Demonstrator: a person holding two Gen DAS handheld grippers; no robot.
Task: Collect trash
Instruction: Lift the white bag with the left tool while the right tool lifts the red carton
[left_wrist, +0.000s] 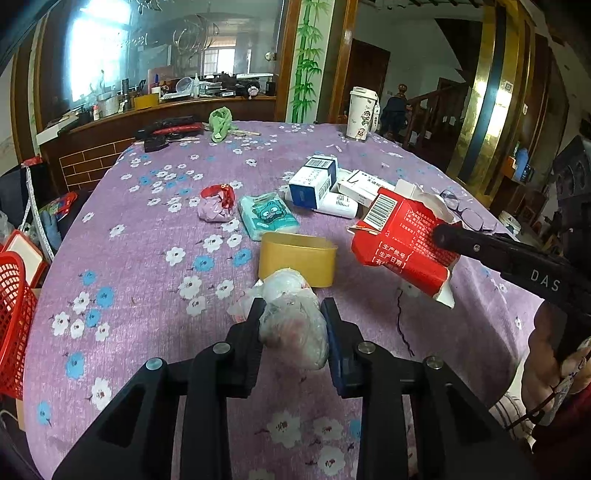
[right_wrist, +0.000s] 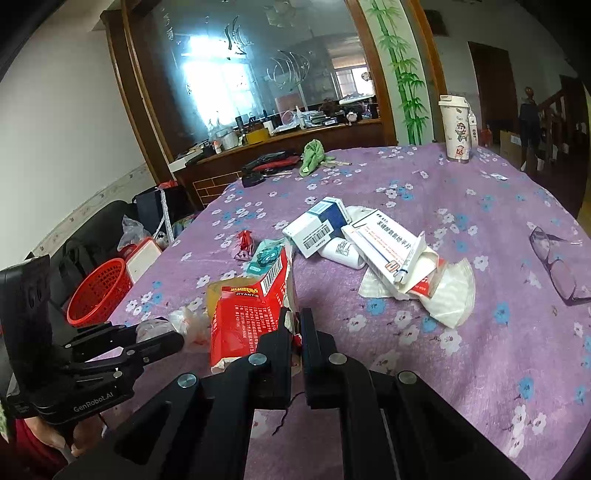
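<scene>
My left gripper (left_wrist: 293, 308) is shut on a crumpled clear plastic bag (left_wrist: 293, 326), held just above the purple flowered tablecloth (left_wrist: 147, 229). My right gripper (right_wrist: 294, 319) is shut on the torn edge of a red carton (right_wrist: 247, 317) and holds it off the table; the same red carton (left_wrist: 400, 242) shows at the right of the left wrist view. From the right wrist view the left gripper (right_wrist: 162, 338) reaches in from the left with the plastic bag (right_wrist: 188, 323). More trash lies mid-table: a pink and red wrapper (left_wrist: 216, 205), white and blue boxes (left_wrist: 314, 181), white paper (right_wrist: 450, 295).
A yellow tub (left_wrist: 297, 260) stands right behind the bag, a teal tissue pack (left_wrist: 266, 216) beyond it. A red basket (right_wrist: 98, 295) sits below the table's left edge. Glasses (right_wrist: 557, 266) lie at the right, a white tumbler (right_wrist: 456, 127) and a green cloth (right_wrist: 312, 157) at the back.
</scene>
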